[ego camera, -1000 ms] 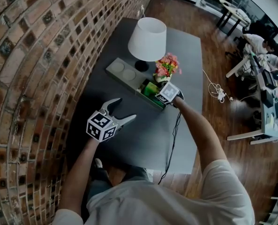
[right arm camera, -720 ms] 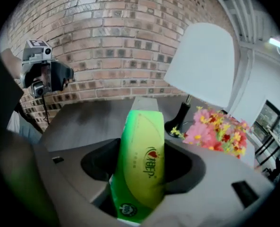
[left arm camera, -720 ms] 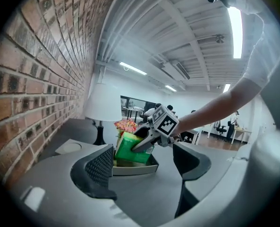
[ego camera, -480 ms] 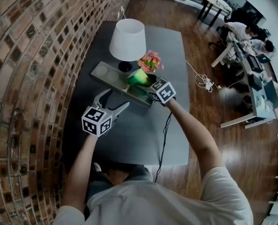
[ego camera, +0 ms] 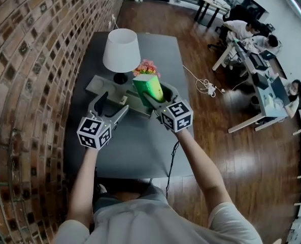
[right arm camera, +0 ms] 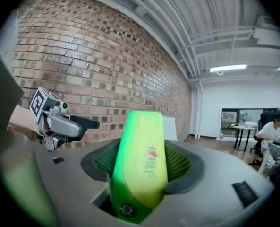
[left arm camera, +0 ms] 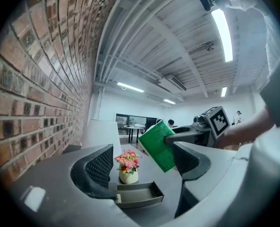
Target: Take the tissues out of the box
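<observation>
A green tissue pack (ego camera: 149, 87) hangs in the air above the table, clamped between the pads of my right gripper (ego camera: 155, 95). In the right gripper view the pack (right arm camera: 140, 174) stands upright and fills the gap between both jaws of that gripper (right arm camera: 142, 161). The long grey box (ego camera: 100, 85) lies on the dark table (ego camera: 140, 146) under and behind the pack. My left gripper (ego camera: 112, 105) hovers to the left of the pack, open, with nothing between its fingers. From the left gripper view the pack (left arm camera: 157, 146) is up at the right, over the open grey box (left arm camera: 136, 194).
A white lamp (ego camera: 121, 50) and a small pot of pink flowers (ego camera: 146, 67) stand behind the box. A brick wall (ego camera: 33, 60) runs along the table's left side. A black cable (ego camera: 171, 159) hangs off the near edge. People sit at desks (ego camera: 252, 60) far right.
My right gripper has lifted the green pack up out of the grey box and drawn it toward me. The left gripper stays open, roughly where it was.
</observation>
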`<action>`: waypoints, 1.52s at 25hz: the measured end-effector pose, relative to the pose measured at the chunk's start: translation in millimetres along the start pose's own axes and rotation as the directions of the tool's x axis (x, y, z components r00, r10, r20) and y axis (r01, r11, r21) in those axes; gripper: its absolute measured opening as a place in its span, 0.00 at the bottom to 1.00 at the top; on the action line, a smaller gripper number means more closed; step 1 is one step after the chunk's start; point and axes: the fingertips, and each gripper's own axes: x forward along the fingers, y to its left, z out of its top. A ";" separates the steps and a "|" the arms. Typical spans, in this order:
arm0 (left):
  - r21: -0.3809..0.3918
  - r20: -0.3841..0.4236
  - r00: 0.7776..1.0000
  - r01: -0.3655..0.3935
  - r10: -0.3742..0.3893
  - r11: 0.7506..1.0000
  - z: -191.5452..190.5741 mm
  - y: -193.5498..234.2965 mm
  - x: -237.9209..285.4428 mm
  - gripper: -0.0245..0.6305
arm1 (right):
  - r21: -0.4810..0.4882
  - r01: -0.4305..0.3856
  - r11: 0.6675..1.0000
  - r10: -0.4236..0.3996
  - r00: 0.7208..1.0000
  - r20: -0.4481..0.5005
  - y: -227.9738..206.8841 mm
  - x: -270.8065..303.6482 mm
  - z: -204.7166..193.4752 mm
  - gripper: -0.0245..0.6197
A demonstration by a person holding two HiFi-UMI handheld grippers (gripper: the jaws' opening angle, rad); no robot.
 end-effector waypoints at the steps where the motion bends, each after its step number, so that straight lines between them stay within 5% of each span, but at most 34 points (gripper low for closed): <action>1: 0.013 0.010 1.000 -0.008 0.008 1.000 3.6 -0.2 -2.4 0.63 | 0.006 0.029 1.000 -0.029 0.999 0.027 -0.9 -10.9 6.6 0.48; 12: 0.122 0.125 0.989 -0.093 0.078 0.988 11.9 -12.4 -57.0 0.61 | 0.078 0.274 0.959 -0.284 0.929 0.239 29.2 -113.8 24.9 0.48; 20: 0.123 0.155 0.976 -0.172 0.153 0.977 -15.6 -16.0 -109.9 0.59 | 0.134 0.360 0.923 -0.384 0.882 0.274 77.3 -160.2 -1.0 0.48; 29: 0.079 0.168 0.959 -0.245 0.229 0.966 -40.9 -34.5 -149.9 0.59 | 0.082 0.414 0.907 -0.421 0.884 0.203 117.9 -189.4 -25.7 0.47; 38: 0.072 0.186 0.952 -0.258 0.241 0.963 -19.8 -35.4 -136.0 0.59 | 0.078 0.422 0.903 -0.429 0.885 0.179 98.7 -181.6 -17.7 0.47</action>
